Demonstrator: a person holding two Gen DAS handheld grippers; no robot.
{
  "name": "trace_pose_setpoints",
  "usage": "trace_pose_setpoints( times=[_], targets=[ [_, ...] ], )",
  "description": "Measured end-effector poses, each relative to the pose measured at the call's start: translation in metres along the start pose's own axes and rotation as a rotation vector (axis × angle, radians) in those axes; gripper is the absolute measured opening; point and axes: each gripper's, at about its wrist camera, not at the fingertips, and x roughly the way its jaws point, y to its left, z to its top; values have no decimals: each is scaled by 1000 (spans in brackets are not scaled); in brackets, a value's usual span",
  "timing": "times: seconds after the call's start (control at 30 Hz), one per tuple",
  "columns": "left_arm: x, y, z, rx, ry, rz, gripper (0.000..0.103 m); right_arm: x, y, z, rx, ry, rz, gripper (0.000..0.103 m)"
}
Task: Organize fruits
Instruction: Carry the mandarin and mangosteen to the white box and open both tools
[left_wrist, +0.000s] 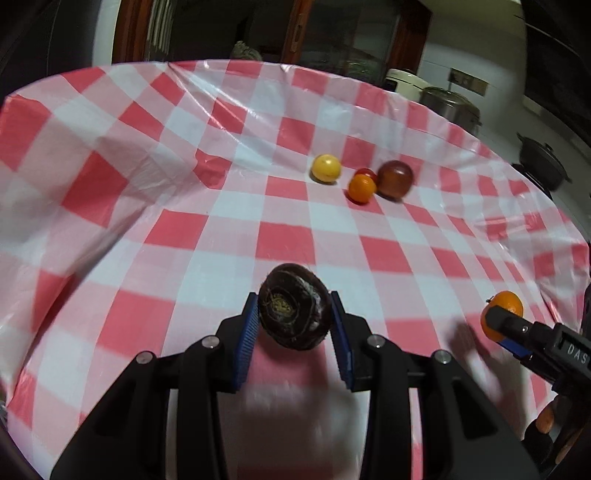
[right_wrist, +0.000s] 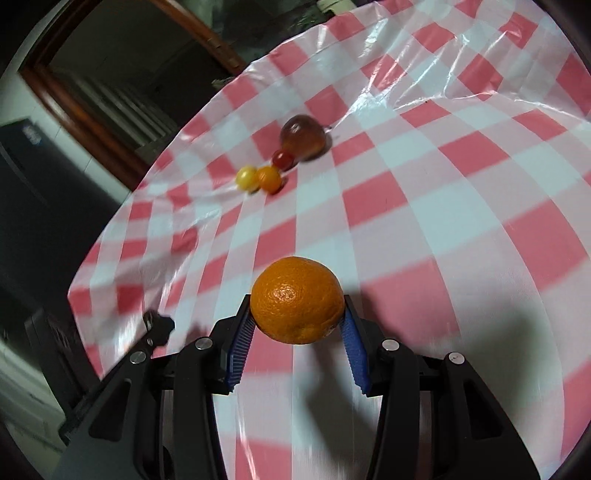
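Observation:
My left gripper (left_wrist: 293, 314) is shut on a dark brown-purple round fruit (left_wrist: 293, 312), held above the checked cloth. My right gripper (right_wrist: 297, 314) is shut on an orange (right_wrist: 297, 301); the left wrist view shows that orange (left_wrist: 508, 304) at the right edge with a finger in front of it. Farther out on the cloth lie a yellow fruit (left_wrist: 325, 168), a small orange fruit (left_wrist: 361, 188), a small red fruit (left_wrist: 366, 172) and a larger dark red-brown fruit (left_wrist: 395, 178), close together. The right wrist view shows the same group: yellow fruit (right_wrist: 246, 177), small orange fruit (right_wrist: 269, 179), small red fruit (right_wrist: 282, 159), dark red-brown fruit (right_wrist: 303, 136).
A red-and-white checked plastic tablecloth (left_wrist: 184, 229) covers the round table, wrinkled at the left and far side. Beyond the far right edge stand a white appliance (left_wrist: 402, 83), a metal pot (left_wrist: 452, 105) and a dark pot (left_wrist: 543, 162). A dark doorway lies behind the table.

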Motion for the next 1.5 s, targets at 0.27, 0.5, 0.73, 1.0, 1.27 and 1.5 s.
trace_pose_setpoints(
  times=[0.27, 0.5, 0.73, 1.0, 1.27, 1.5],
  targets=[
    [-29, -25, -32, 91, 20, -15, 38, -47, 10, -42, -113, -2, -26, 46],
    [-47, -61, -58, 186, 39, -50, 38, -93, 7, -60, -170, -55, -50, 46],
    [-67, -102, -81, 301, 39, -75, 38, -144, -10, -80, -218, -116, -89, 46],
    [-87, -162, -111, 462, 42, -127, 38, -206, -60, -108, -191, -177, -166, 46],
    [-108, -233, -148, 653, 60, -213, 38, -266, -116, -144, -120, -256, -260, 46],
    [-128, -304, -193, 876, 65, -302, 38, -306, -180, -184, 5, -291, -379, 46]
  ],
)
